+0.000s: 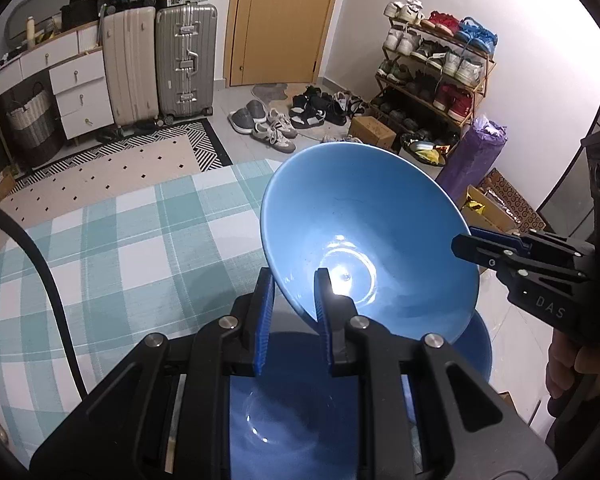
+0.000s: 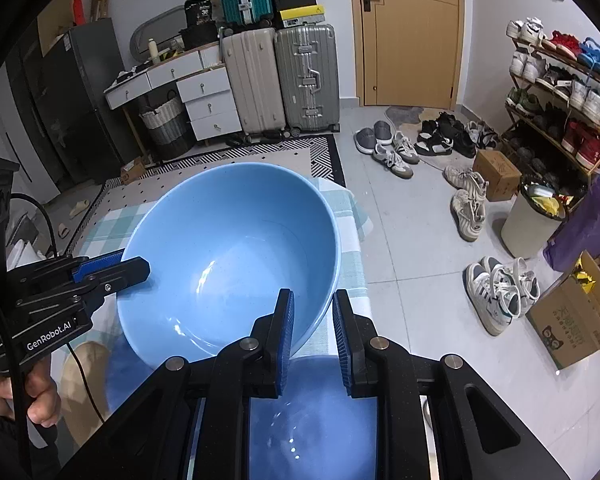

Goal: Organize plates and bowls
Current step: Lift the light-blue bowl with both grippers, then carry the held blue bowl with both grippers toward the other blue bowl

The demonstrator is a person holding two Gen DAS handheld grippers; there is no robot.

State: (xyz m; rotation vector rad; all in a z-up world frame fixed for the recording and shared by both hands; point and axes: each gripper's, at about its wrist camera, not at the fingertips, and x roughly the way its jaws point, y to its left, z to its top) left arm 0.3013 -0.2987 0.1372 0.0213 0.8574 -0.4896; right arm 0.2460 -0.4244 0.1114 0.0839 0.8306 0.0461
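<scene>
A light blue bowl [image 1: 364, 216] is held tilted in the air between both grippers, above a darker blue bowl [image 1: 296, 408] that sits below on the table. My left gripper [image 1: 292, 280] is shut on the light bowl's near rim. My right gripper [image 1: 466, 246] grips the opposite rim at the right. In the right wrist view the light bowl [image 2: 228, 256] fills the middle, my right gripper [image 2: 312, 300] straddles its rim, my left gripper [image 2: 136, 266] is on its left rim, and the darker bowl [image 2: 312, 416] lies beneath.
A teal and white checked cloth [image 1: 112, 248] covers the table. Beyond are suitcases [image 1: 184, 60], white drawers [image 1: 80, 92], a door [image 1: 280, 20], loose shoes [image 1: 276, 128], a shoe rack [image 1: 432, 68], a bin [image 2: 532, 216] and cardboard boxes [image 2: 576, 316].
</scene>
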